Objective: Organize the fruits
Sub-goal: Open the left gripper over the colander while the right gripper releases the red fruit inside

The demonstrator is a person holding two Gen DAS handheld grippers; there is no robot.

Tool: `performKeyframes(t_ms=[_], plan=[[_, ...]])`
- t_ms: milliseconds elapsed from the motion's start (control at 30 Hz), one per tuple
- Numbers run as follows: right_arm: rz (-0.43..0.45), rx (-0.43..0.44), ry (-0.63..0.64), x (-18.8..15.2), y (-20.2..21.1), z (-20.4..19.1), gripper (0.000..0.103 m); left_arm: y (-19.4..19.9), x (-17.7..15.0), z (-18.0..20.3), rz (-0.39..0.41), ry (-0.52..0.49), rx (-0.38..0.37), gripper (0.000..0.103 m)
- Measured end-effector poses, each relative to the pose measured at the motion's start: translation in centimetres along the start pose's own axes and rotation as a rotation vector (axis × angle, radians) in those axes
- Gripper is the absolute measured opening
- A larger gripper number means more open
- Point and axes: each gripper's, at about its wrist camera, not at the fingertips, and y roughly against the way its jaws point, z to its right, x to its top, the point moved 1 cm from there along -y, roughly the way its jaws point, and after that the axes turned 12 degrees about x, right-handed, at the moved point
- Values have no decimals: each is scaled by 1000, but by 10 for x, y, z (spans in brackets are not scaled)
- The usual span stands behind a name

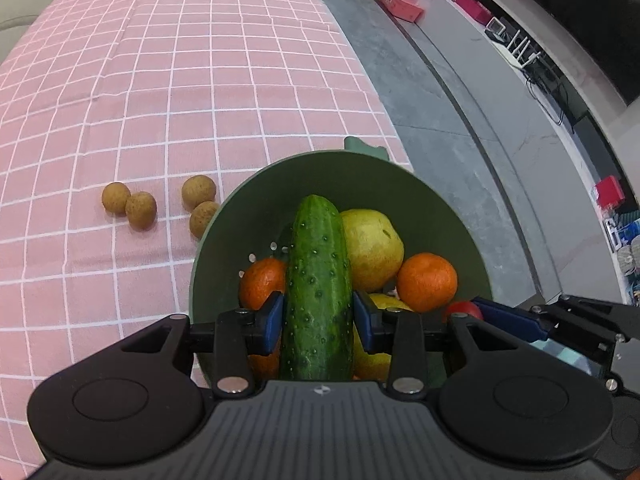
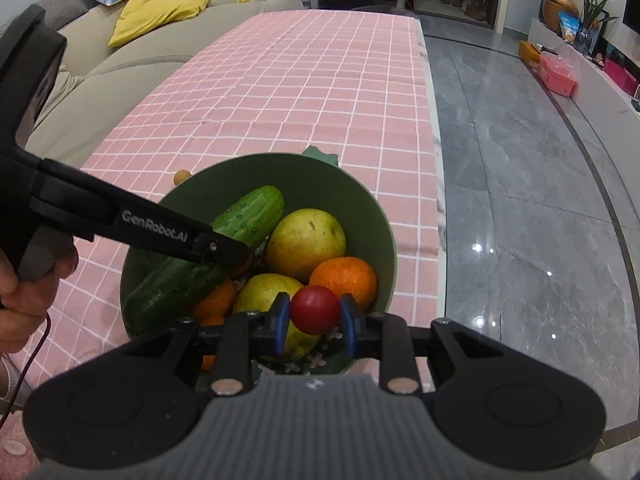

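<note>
A green bowl (image 1: 400, 184) (image 2: 372, 216) stands near the table's right edge. It holds a cucumber (image 1: 318, 280) (image 2: 248, 216), yellow pears (image 1: 372, 248) (image 2: 306, 238) and oranges (image 1: 426, 282) (image 2: 344, 280). My left gripper (image 1: 319, 316) is shut on the cucumber over the bowl. My right gripper (image 2: 314, 316) is shut on a small red tomato (image 2: 314, 309) at the bowl's near rim; the tomato (image 1: 464, 310) also shows in the left wrist view. Several small brown round fruits (image 1: 140, 210) lie on the cloth left of the bowl.
The table has a pink checked cloth (image 1: 180, 80) (image 2: 304, 80). Its right edge drops to a grey floor (image 2: 520, 200). A beige sofa (image 2: 120, 52) with a yellow cushion stands left of the table. Boxes sit along a low shelf (image 1: 400, 0).
</note>
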Motion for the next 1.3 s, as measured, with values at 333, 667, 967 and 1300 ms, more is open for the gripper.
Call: performKeyframes(t_ms=[333,667,967,1300], plan=[[-95,88,-31,3,1,-5,23,20,-4,9,44,-94,23,60],[-241,183,-166,5,-18,-1,23,49,-8,-4,95,-93,34,62],[-298,190,-164,4,-39,-8,24,64,-17,-40,110,-36,105,63],[-330,143,-113,6,-45,-15,25,72,-33,-64,100,1,143,63]])
